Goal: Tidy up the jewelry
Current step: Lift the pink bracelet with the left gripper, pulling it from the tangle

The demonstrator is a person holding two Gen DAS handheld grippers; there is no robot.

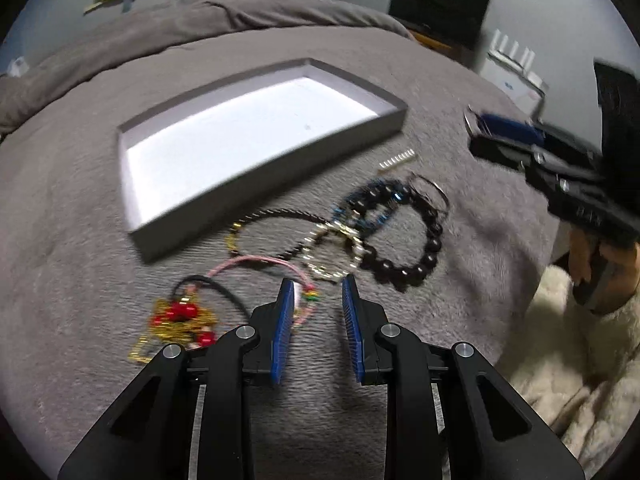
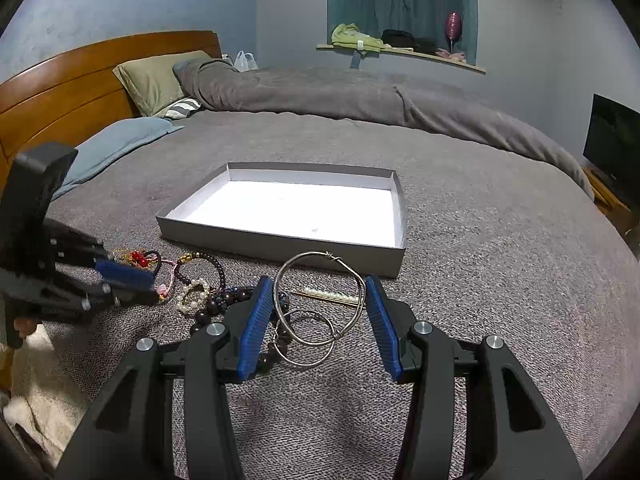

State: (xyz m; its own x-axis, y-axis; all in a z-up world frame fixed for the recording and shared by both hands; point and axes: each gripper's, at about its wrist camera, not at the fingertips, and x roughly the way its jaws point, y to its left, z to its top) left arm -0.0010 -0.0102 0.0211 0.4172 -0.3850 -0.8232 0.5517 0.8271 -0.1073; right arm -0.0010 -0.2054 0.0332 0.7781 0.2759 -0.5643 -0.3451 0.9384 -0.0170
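Note:
A heap of jewelry lies on the grey blanket in front of a shallow grey box [image 1: 264, 212] with a white floor. The heap holds a red and gold piece [image 1: 180, 316], a pink cord [image 1: 256, 262], a pearl bracelet [image 1: 334, 254] and a dark bead bracelet [image 1: 416, 240]. My left gripper [image 1: 318, 284] hovers open just short of the pink cord, with nothing between its blue pads. In the right wrist view my right gripper [image 2: 320, 284] is shut on a large silver wire bangle [image 2: 316, 257] that spans its pads. Smaller silver rings [image 2: 308, 362] sit below the bangle.
A pearl hair pin [image 2: 332, 294] lies between the heap and the box [image 2: 280, 246]. A rolled grey duvet [image 2: 320, 92], pillows [image 2: 156, 80] and a wooden headboard [image 2: 60, 92] are at the far side. A cream fleece [image 1: 572, 360] covers the near right edge. A dark screen [image 1: 440, 4] stands beyond the bed.

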